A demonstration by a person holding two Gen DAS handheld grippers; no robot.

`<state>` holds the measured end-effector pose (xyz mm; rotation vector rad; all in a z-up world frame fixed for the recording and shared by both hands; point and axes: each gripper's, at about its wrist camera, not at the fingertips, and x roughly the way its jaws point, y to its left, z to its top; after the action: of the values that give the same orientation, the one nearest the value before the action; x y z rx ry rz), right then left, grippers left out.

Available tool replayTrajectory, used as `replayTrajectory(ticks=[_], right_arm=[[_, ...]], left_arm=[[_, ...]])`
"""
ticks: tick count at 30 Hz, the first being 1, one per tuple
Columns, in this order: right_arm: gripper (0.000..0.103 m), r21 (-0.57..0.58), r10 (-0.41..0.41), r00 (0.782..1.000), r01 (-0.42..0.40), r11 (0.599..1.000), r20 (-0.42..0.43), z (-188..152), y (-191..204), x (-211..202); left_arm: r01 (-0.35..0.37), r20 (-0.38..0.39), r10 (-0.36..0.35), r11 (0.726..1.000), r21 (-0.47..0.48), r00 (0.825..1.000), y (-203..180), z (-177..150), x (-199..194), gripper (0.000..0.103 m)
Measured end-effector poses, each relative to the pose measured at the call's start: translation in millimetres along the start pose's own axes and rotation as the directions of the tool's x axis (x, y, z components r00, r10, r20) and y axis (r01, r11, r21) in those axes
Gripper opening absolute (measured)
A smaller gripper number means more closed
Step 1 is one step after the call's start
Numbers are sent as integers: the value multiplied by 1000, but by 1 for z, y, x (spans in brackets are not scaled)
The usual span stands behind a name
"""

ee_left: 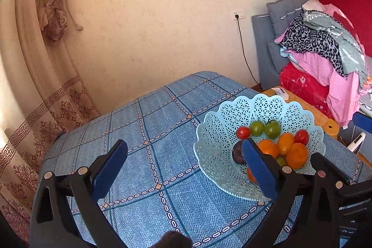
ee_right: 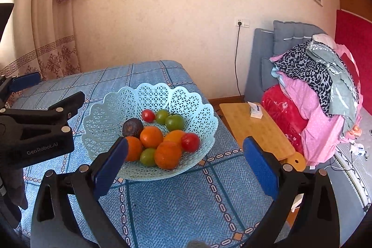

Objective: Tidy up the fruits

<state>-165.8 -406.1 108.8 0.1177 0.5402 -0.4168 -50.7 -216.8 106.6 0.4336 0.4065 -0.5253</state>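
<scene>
A light blue lattice basket [ee_left: 216,131] [ee_right: 104,113] stands on the blue patterned table [ee_left: 148,122] [ee_right: 181,201]. It holds several fruits: oranges [ee_right: 151,137], red tomatoes [ee_right: 190,142], green tomatoes [ee_right: 174,122] and a dark purple fruit [ee_right: 132,127]. My left gripper [ee_left: 183,166] is open and empty, above the cloth to the left of the basket; its right finger hides part of the fruit. My right gripper [ee_right: 183,162] is open and empty, just in front of the basket. The left gripper also shows in the right wrist view [ee_right: 41,94] beside the basket.
A low wooden table [ee_right: 255,131] with a small white box [ee_right: 255,110] stands right of the blue table. Behind it a grey sofa [ee_right: 262,62] carries piled clothes and bedding [ee_right: 320,85]. A curtain [ee_left: 46,85] hangs at the left, and a cable runs from a wall socket [ee_right: 241,23].
</scene>
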Motion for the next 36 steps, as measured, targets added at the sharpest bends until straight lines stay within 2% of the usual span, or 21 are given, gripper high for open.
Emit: replayTrajectory(ticks=[17, 36], right_arm=[[100, -18, 9, 999, -10, 1000, -43, -6, 7, 12], [100, -35, 8, 999, -9, 999, -43, -6, 9, 13]], left_arm=[[-25, -29, 25, 999, 21, 999, -4, -4, 14, 98], [-36, -31, 37, 998, 50, 999, -11, -6, 16, 98]])
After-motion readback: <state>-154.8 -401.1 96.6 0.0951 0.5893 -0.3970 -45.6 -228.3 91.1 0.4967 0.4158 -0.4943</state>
